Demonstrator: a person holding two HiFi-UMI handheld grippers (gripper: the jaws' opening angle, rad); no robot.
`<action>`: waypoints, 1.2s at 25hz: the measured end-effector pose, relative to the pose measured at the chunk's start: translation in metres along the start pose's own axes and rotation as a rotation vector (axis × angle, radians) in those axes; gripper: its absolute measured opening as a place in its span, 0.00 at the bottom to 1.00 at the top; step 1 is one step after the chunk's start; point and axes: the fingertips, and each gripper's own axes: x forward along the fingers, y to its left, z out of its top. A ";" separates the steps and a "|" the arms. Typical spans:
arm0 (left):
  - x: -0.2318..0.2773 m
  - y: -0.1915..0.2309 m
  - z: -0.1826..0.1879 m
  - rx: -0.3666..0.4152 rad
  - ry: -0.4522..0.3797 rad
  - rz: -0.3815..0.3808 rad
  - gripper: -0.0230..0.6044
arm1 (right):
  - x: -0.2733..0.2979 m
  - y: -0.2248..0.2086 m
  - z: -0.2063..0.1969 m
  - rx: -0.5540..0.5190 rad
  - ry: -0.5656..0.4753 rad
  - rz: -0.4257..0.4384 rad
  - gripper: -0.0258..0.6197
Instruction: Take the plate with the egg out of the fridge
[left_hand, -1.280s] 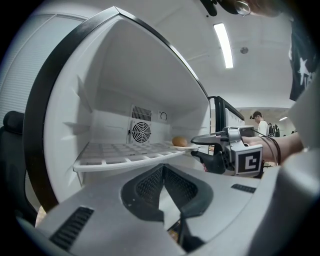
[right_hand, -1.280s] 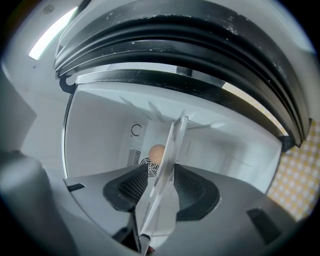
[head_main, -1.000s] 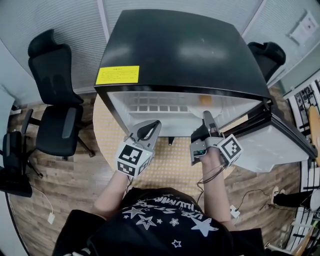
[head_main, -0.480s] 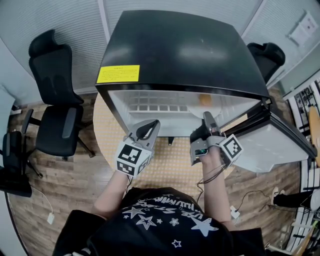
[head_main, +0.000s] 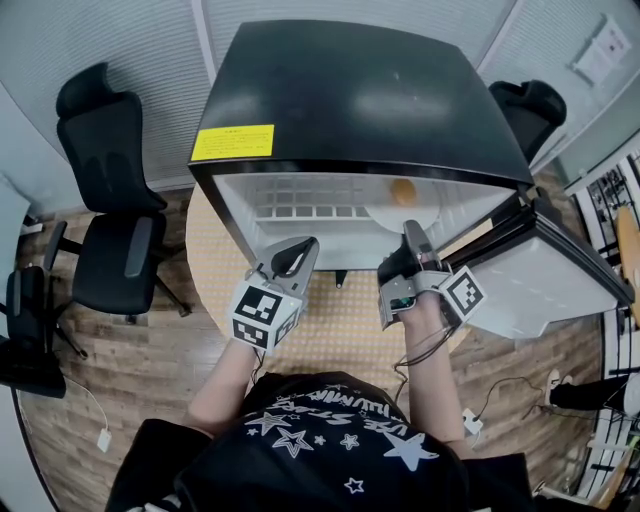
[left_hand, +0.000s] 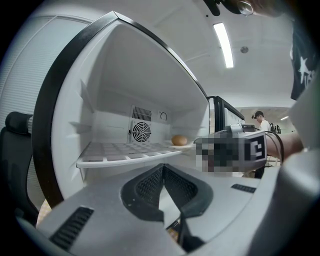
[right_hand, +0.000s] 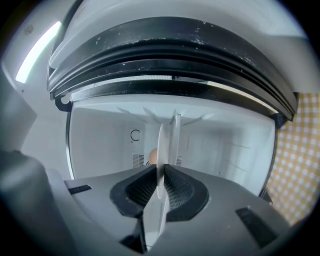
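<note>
The black fridge (head_main: 360, 95) stands open, its door (head_main: 560, 285) swung out toward 4 o'clock in the head view; the white plate (head_main: 428, 212) lies on the upper shelf (left_hand: 120, 152) at the right of the compartment, with the brown egg (head_main: 403, 190) on it toward the plate's 11 o'clock side. The right gripper (head_main: 410, 232) reaches in level from 6 o'clock and is clenched on the plate's near rim. Its jaws have just been closing, and in the right gripper view the plate (right_hand: 161, 145) shows edge-on between the pads (right_hand: 175, 187), with the egg (right_hand: 153, 156) peeking out behind it at 9 o'clock. The left gripper (head_main: 303, 248) hangs at the right one's 9 o'clock, just outside the fridge mouth; its jaws are together with nothing between them — the tips (left_hand: 163, 169) meet. A yellow sticker (head_main: 232, 143) marks the fridge top's 9 o'clock corner; a black chair (head_main: 105, 200) stands well apart at 9 o'clock.
</note>
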 end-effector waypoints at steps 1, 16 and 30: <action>0.000 0.000 0.000 0.001 0.000 0.000 0.05 | -0.001 0.001 -0.001 -0.001 0.005 0.007 0.13; -0.024 -0.030 0.006 0.036 -0.003 0.016 0.05 | -0.036 0.023 -0.015 0.042 0.070 0.108 0.12; -0.054 -0.091 -0.011 0.027 0.021 0.056 0.05 | -0.110 0.022 -0.022 0.084 0.151 0.144 0.12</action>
